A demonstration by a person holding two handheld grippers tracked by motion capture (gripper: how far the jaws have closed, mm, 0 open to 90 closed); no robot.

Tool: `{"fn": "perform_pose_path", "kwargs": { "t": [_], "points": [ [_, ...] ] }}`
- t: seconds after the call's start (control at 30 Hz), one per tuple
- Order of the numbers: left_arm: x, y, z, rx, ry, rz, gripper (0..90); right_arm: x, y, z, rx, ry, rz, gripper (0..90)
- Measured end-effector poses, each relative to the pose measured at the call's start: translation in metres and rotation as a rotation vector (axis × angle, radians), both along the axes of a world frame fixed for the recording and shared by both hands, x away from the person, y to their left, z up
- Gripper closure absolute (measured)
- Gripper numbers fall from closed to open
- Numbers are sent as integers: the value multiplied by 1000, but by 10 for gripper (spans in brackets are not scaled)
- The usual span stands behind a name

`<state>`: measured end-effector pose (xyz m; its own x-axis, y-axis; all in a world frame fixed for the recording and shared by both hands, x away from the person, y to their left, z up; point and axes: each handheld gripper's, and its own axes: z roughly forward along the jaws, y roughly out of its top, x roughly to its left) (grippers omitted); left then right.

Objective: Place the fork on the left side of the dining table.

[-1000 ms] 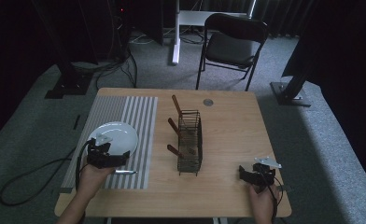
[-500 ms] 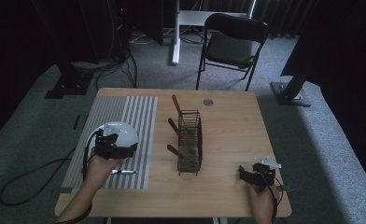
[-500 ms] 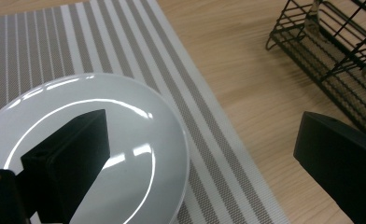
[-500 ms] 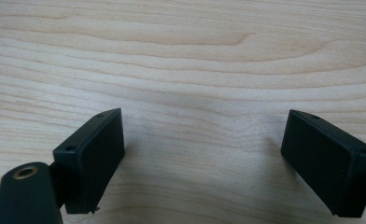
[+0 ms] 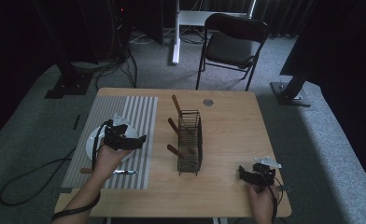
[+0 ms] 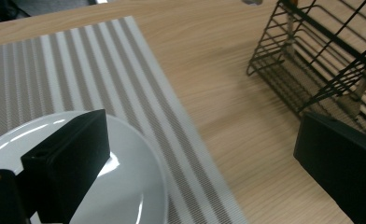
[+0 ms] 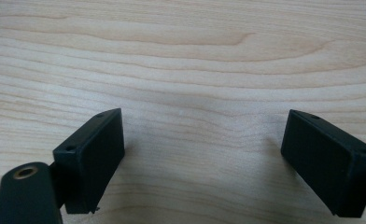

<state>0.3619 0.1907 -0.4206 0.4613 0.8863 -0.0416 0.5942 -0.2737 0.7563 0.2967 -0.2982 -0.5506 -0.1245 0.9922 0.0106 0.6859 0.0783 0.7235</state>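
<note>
Wooden table (image 5: 228, 135) with two hand-held claws. The left claw (image 6: 204, 154) hovers with its jaws spread wide and nothing between them. One jaw hangs over the white plate (image 6: 130, 186); the other reaches toward the black wire rack (image 6: 321, 60). The plate lies on the striped mat (image 6: 78, 70) and is cut off by the lower edge of the left gripper view; in the high view the left hand (image 5: 107, 156) and claw hide much of it. Brown handles (image 5: 176, 105) stick out of the rack, their lower ends lost in the wires. A small utensil (image 5: 123, 171) just behind the left hand is too dim to identify. The right claw (image 7: 202, 158) sits low over bare wood, jaws apart and empty, well away from the rack.
</note>
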Motion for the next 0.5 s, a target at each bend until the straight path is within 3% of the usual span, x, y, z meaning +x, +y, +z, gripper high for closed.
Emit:
{"fn": "perform_pose_path", "kwargs": {
  "t": [0.33, 0.43, 0.5],
  "points": [
    [14, -16, 11, -3, -10, -23, 36, 0, 0, 0, 1, 1, 0, 130],
    [20, -21, 14, -24, -5, -13, 36, 0, 0, 0, 1, 1, 0, 130],
    [23, -24, 15, 2, -11, -19, 36, 0, 0, 0, 0, 1, 0, 130]
  ]
}}
